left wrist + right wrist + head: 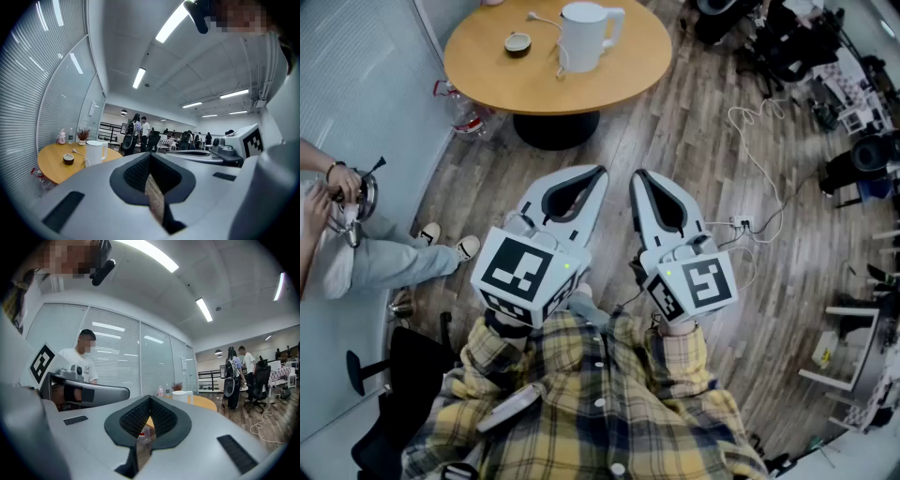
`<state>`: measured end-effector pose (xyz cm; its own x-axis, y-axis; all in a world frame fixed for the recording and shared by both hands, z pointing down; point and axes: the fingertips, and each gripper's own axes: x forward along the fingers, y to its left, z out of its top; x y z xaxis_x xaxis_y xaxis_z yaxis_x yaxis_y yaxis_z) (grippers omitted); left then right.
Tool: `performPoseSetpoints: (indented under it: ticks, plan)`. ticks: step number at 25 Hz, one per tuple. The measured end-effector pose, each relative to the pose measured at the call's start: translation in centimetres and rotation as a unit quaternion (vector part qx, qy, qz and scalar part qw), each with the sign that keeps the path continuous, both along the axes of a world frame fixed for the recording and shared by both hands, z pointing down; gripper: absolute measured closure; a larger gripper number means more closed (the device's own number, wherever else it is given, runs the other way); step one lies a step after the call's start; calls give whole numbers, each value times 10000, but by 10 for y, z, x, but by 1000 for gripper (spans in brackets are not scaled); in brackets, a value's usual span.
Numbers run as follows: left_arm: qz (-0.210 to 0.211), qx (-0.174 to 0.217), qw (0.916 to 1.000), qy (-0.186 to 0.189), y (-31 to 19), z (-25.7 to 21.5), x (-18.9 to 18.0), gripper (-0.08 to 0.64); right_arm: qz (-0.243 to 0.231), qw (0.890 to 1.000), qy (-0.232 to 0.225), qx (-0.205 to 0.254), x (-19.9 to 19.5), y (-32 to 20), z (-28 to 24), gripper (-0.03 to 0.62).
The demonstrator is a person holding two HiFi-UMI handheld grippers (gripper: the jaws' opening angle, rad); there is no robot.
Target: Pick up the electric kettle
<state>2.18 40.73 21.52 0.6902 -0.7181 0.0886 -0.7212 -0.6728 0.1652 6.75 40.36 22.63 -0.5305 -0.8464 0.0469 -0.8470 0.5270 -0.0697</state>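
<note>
Kettle [584, 36] upright on round table [628, 56], top centre of the head view.
Left gripper [598, 172] and right gripper [638, 174] sit side by side mid-frame, well short of it, both with jaws pressed together on nothing.

Round wooden bench [483, 89]: white plastic electric kettle [583, 37] on it, small dark round cup [517, 44] near its left. Left gripper [598, 174] and right gripper [638, 176] side by side, well apart from the bench.
</note>
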Motion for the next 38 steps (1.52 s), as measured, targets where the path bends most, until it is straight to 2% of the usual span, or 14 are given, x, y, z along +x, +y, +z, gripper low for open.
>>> performPoseSetpoints:
  ticks: [26,31,38]
  plan:
    - [-240,20,9997,-80,-8,9,31,557,-205,9998,-84,1,33,-8,8,560]
    - [-240,-18,9997,-79,-31,14,33,557,-182,9998,-90,-90,37,-30,16,560]
    - [-162,4,9999,-30,-93,15,27,557,-105,9999,-4,-133,31,-89,22,560]
